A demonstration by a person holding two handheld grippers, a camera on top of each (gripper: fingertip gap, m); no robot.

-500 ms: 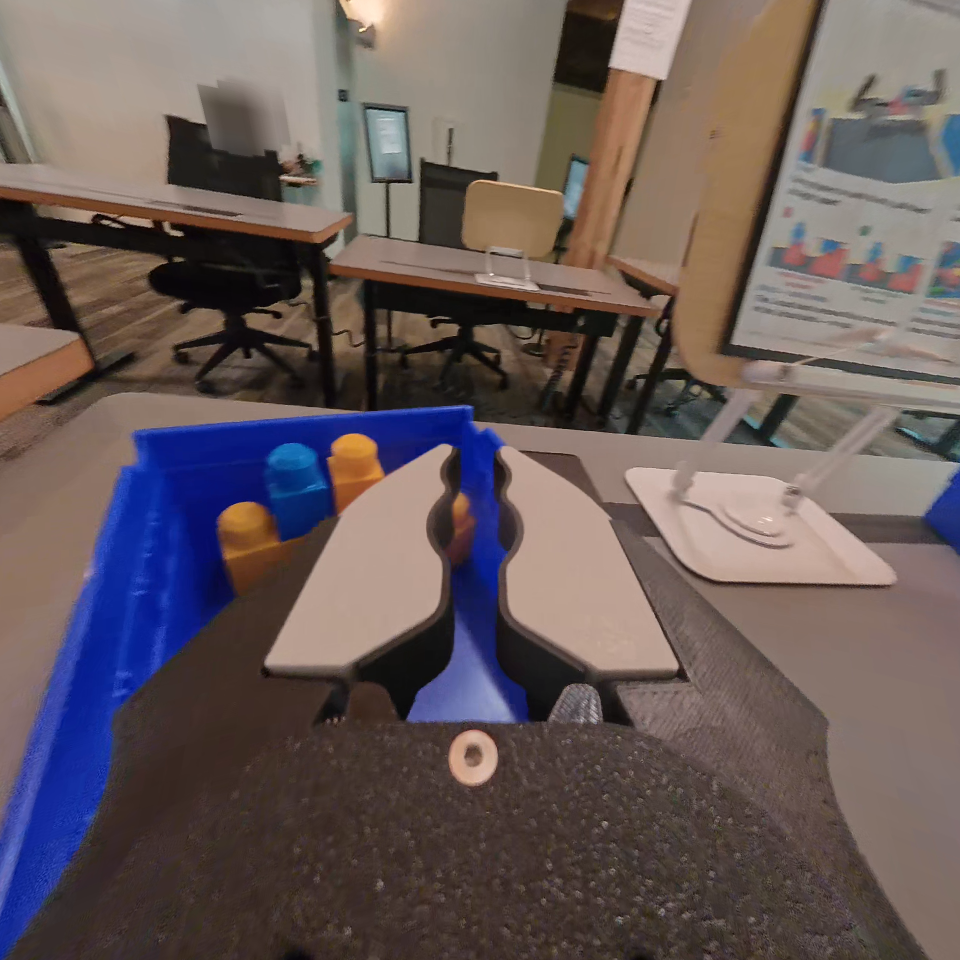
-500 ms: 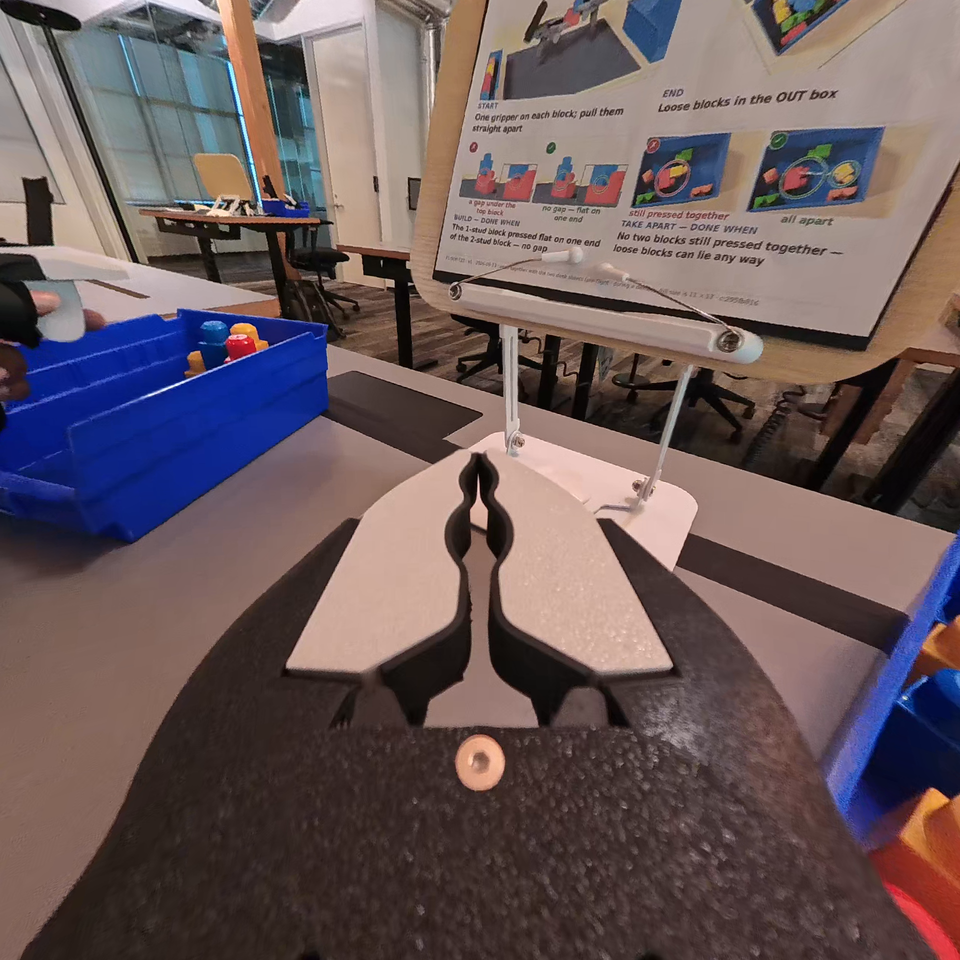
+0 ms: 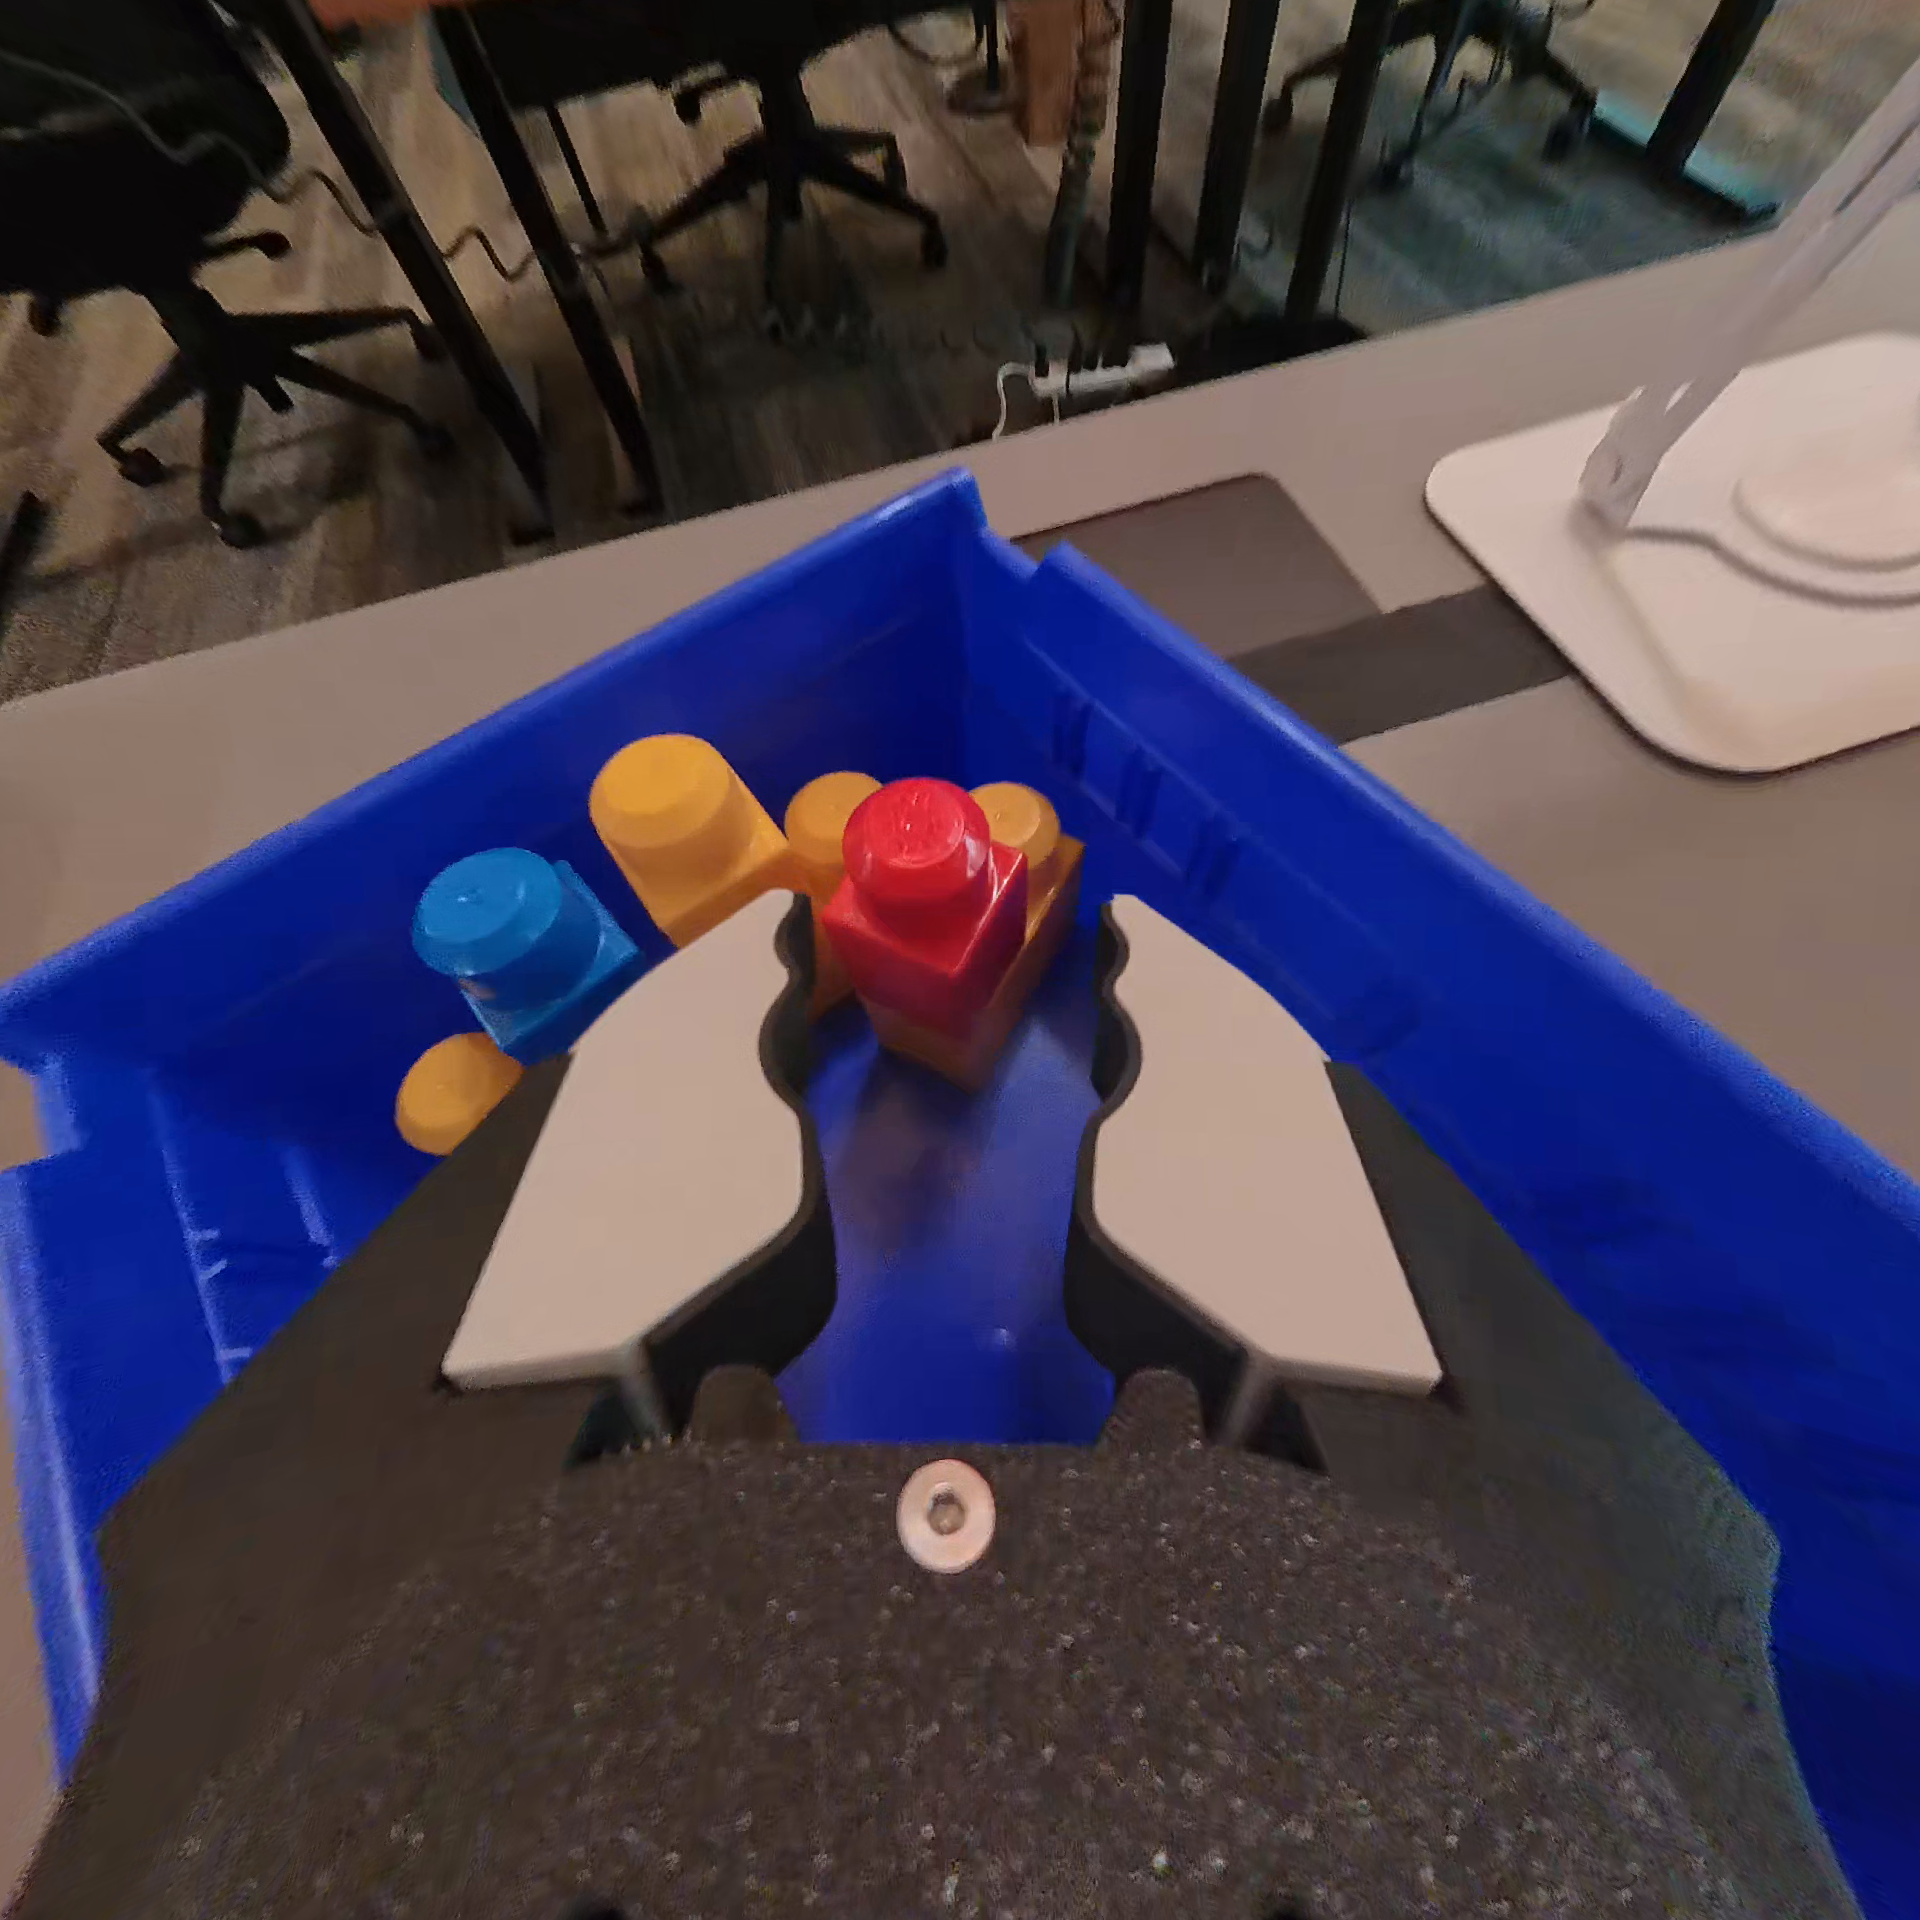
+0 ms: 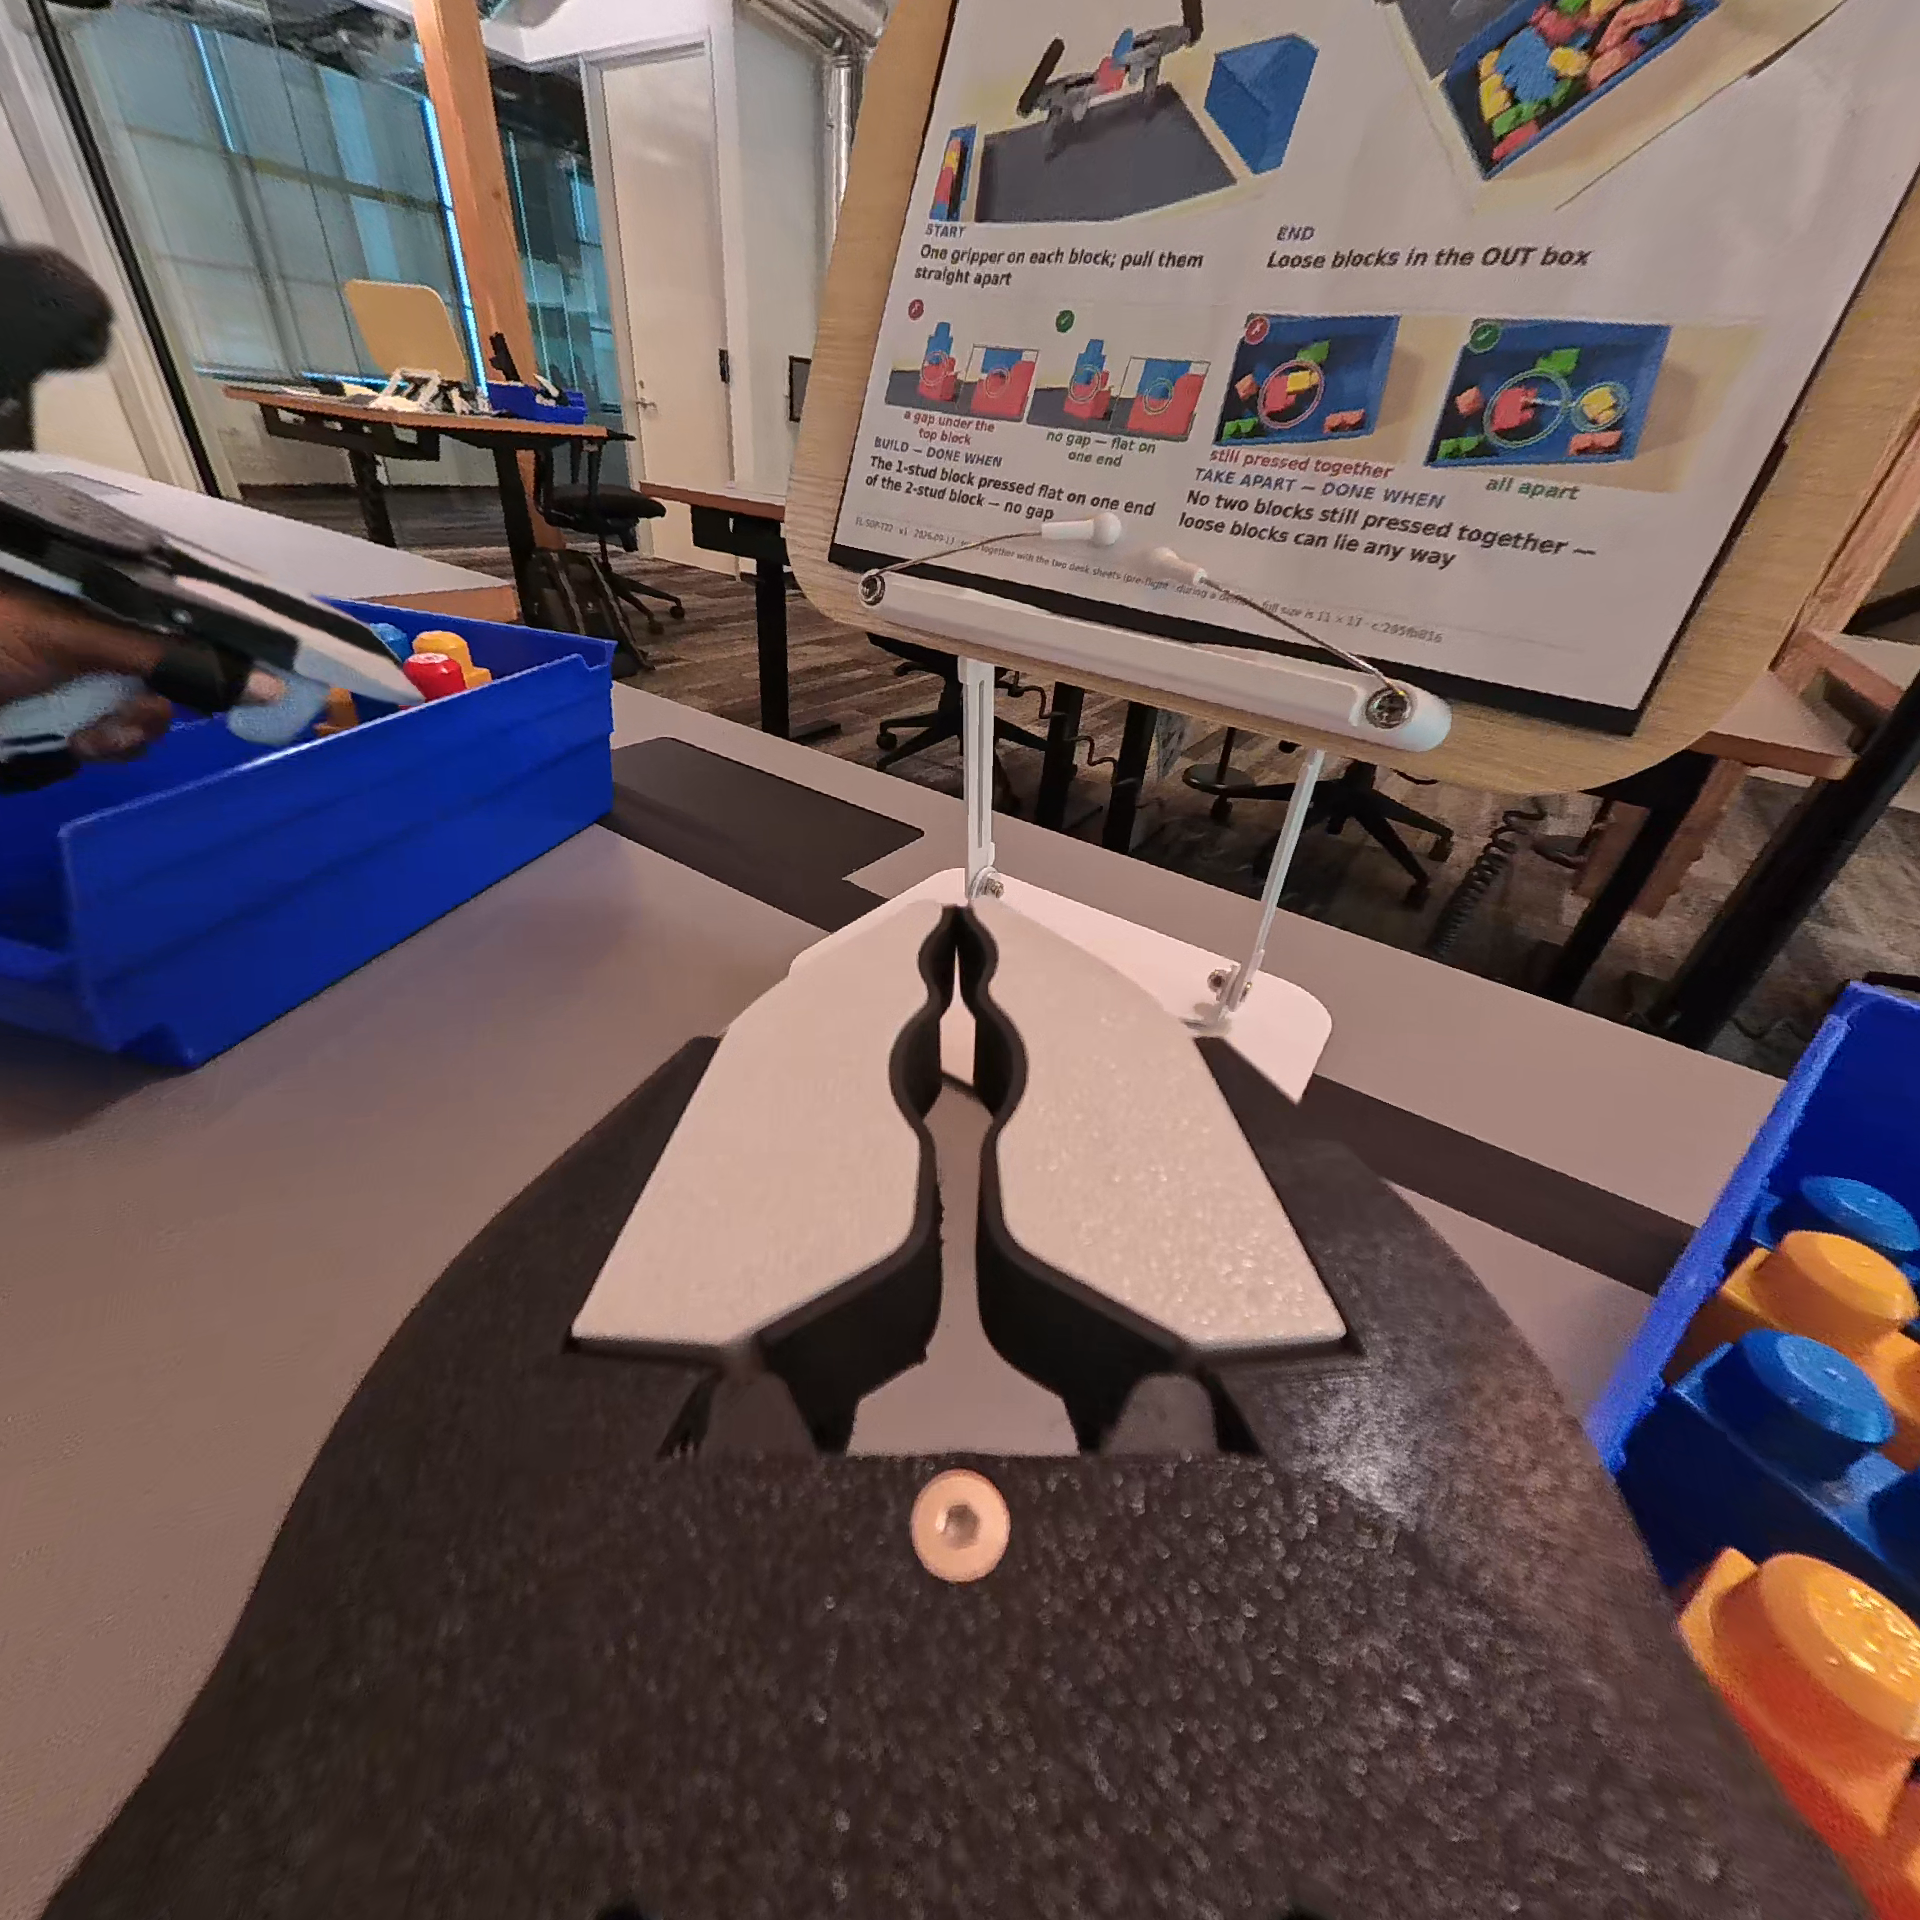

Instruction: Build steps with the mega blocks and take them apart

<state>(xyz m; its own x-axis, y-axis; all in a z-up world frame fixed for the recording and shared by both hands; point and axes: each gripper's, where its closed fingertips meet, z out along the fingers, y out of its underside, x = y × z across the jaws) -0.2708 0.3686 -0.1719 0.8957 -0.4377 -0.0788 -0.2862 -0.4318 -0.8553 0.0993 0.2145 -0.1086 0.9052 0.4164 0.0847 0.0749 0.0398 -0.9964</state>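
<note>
In the left wrist view my left gripper point(image 3: 948, 914) is open and tilted down inside a blue bin point(image 3: 1195, 810). Just ahead of its tips a red one-stud block point(image 3: 930, 914) sits on an orange two-stud block point(image 3: 1023, 971). A blue block point(image 3: 520, 951) and orange blocks point(image 3: 681, 826) lie to the left in the bin. In the right wrist view my right gripper point(image 4: 958, 920) is shut and empty above the grey table. The left gripper point(image 4: 301, 649) also shows there, over the same blue bin point(image 4: 343, 810).
A white stand base point(image 4: 1262, 1023) carries an instruction board point(image 4: 1299, 312) just beyond the right gripper. A second blue bin point(image 4: 1766, 1195) with blue and orange blocks point(image 4: 1808, 1413) sits at the right. A dark mat point(image 4: 748, 821) lies on the table. Desks and chairs stand behind. Tip to tip, the grippers are about 40 cm apart. The blue block point(image 3: 520, 951) lies around 5 cm away from my left fingertips.
My left gripper has opened wide and tipped down into the bin, closer to the red-on-orange stack. The right gripper has stayed shut and barely moved.
</note>
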